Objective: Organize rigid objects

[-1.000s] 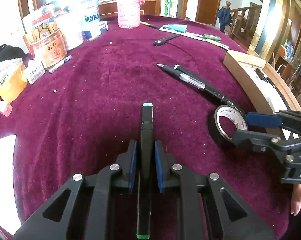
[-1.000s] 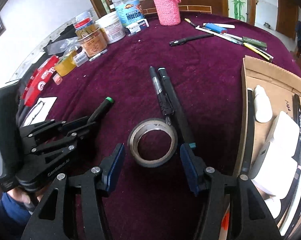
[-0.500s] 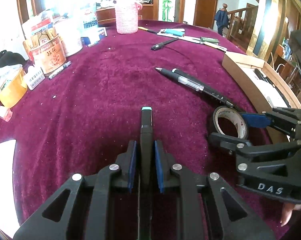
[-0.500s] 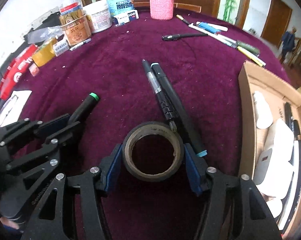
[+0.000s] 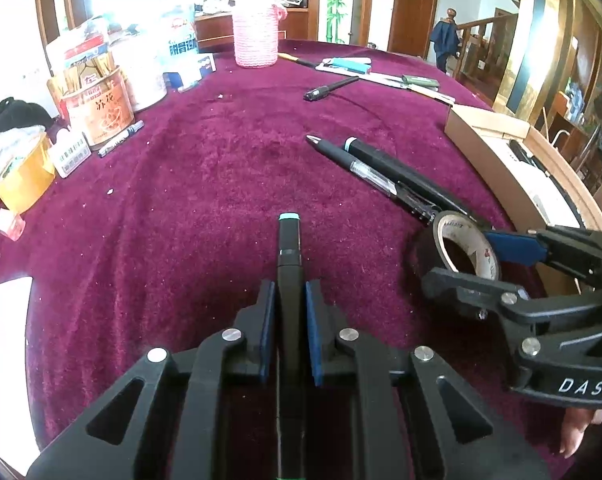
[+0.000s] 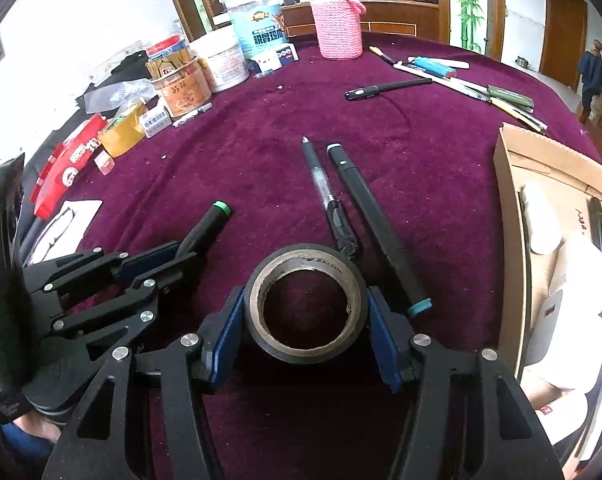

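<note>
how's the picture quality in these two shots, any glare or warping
Left wrist view: the windows behind the pink knitted jar are blown out white, and the cardboard box edge bows from fisheye. Right wrist view: more evenly lit, tape roll sharp, corners dark.

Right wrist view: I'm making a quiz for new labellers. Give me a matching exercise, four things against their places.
Things:
1. roll of tape
2. green-capped marker
3. pink knitted holder
4. cardboard box

Places:
A. far side of the cloth
B. between the right tongs' pads
C. right edge of the table
D. clamped in the left tongs

Pairs: 1-B, 2-D, 3-A, 4-C
</note>
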The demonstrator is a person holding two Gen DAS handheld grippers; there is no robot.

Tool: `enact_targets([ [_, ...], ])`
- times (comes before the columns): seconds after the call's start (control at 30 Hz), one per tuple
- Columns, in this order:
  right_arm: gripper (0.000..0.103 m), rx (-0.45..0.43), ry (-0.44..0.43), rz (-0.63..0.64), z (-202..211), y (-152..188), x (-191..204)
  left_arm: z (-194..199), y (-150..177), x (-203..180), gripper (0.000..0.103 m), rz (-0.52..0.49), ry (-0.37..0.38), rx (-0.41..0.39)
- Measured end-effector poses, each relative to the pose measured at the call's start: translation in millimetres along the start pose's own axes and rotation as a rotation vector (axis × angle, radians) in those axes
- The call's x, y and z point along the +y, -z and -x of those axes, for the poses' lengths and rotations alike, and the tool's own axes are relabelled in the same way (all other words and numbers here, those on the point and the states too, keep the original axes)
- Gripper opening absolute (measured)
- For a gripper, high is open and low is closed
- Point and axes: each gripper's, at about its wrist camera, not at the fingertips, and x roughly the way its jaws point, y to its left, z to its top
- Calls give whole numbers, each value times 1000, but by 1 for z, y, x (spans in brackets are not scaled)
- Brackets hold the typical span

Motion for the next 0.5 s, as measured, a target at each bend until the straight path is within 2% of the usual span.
enact_targets([
  [0.2,53,-40,-13,6,8,-1,1,5,-1,1,12,18,6,-31],
  [0.5,53,-64,13,11,11,-4,1,4,-3,-1,12,4,-42,-46],
])
